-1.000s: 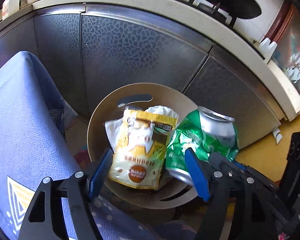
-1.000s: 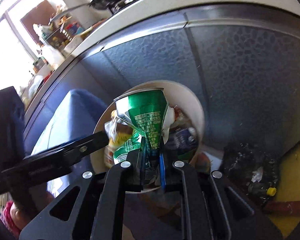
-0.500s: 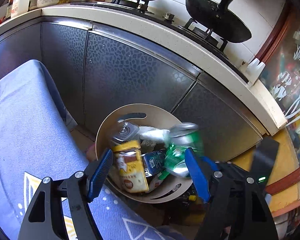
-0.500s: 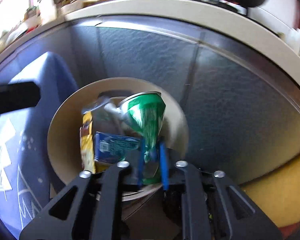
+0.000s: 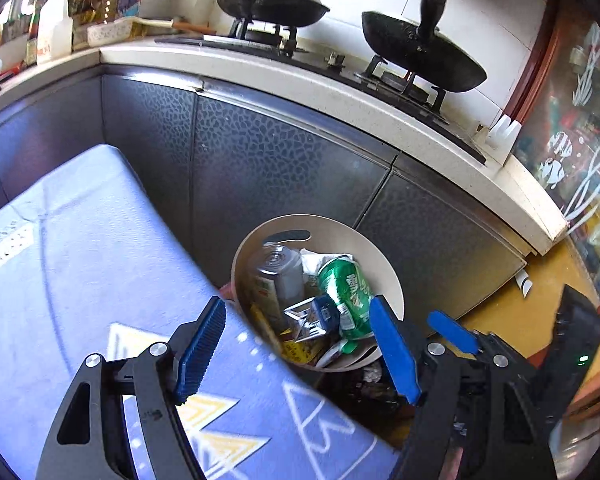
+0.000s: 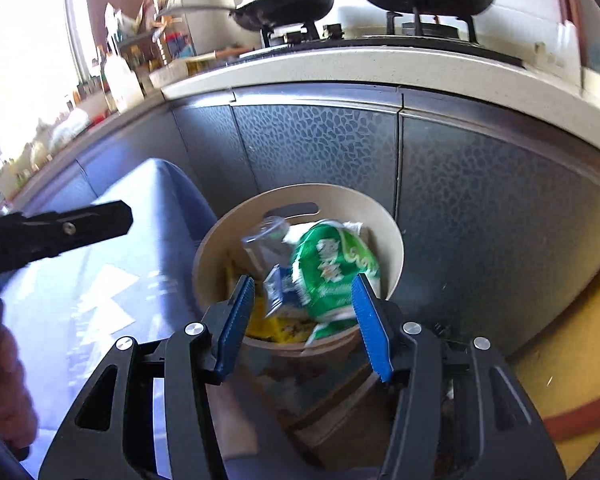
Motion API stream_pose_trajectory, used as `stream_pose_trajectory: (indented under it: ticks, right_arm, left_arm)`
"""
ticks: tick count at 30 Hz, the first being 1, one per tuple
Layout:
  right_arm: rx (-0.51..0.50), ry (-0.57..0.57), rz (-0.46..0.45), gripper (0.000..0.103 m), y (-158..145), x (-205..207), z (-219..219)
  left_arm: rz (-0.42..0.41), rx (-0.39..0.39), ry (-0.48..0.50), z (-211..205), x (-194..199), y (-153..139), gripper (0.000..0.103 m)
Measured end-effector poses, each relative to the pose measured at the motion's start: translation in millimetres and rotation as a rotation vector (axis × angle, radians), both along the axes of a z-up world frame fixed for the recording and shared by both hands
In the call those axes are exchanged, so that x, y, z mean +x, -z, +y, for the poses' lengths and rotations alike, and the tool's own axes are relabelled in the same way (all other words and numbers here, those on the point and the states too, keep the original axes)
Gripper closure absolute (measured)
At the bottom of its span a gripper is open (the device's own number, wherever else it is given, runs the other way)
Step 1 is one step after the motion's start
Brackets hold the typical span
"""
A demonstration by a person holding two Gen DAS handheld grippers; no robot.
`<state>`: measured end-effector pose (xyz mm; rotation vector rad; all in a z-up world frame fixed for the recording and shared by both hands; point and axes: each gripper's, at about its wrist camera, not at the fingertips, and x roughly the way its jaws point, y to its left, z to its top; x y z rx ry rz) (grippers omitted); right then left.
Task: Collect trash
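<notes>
Just ahead of the right gripper [image 6: 304,322], whose jaws had just been opening with nothing between them, the crushed green can [image 6: 334,268] lay in the bin [image 6: 392,240], probably light, thin-walled and best pinched at its flattened end.

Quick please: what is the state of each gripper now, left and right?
Left gripper: open, holding nothing.
Right gripper: jaws just opened, empty; the crushed green drink can lies in the round beige bin.

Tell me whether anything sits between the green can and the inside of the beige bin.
Nothing visible does. The crushed green can already lies inside the beige bin, on top of other trash. The right gripper, whose jaws have just been opening, is empty, and so is the open left gripper.
</notes>
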<state>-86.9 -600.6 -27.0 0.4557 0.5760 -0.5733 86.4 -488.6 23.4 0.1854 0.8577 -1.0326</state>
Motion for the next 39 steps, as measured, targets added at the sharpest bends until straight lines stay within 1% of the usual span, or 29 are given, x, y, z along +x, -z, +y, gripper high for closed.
stream_pose_trajectory:
  ticks: [5,8,12,18,22,23,24,28,35,39]
  right_arm:
    - [0.090,0.061,-0.103,0.052,-11.8,-34.9,27.1]
    - [0.133,0.083,-0.147,0.052,-15.5,-55.6,48.9]
    - [0.169,0.095,-0.163,0.050,-17.9,-75.5,72.1]
    - [0.209,0.094,-0.164,0.050,-25.6,-97.3,109.7]
    - [0.198,0.075,-0.170,0.050,-37.9,-106.5,134.4]
    - [0.195,0.070,-0.175,0.045,-41.2,-107.7,140.0]
    - [0.189,0.068,-0.181,0.036,-45.3,-109.7,144.4]
    - [0.152,0.049,-0.200,0.034,-60.3,-116.3,162.2]
    - [0.116,0.039,-0.228,0.025,-81.2,-127.4,179.0]
    - [0.109,0.027,-0.246,0.025,-89.6,-132.8,186.2]
  left_arm:
    - [-0.078,0.002,-0.009,30.6,-17.1,-13.8,0.028]
    - [-0.127,-0.006,-0.019,51.1,-28.3,-22.8,0.024]
    - [-0.162,-0.016,-0.022,78.5,-42.6,-31.7,0.021]
    - [-0.216,-0.025,-0.040,113.7,-62.2,-43.9,0.012]
    - [-0.255,-0.050,-0.055,136.9,-74.4,-53.7,0.009]
    - [-0.265,-0.058,-0.056,142.7,-77.0,-56.4,0.008]
    - [-0.273,-0.065,-0.060,147.2,-79.2,-58.7,0.007]
    - [-0.287,-0.082,-0.072,162.8,-85.9,-66.6,0.004]
    - [-0.314,-0.086,-0.080,179.0,-99.1,-79.4,0.004]
    - [-0.322,-0.089,-0.082,183.6,-107.4,-84.6,0.004]
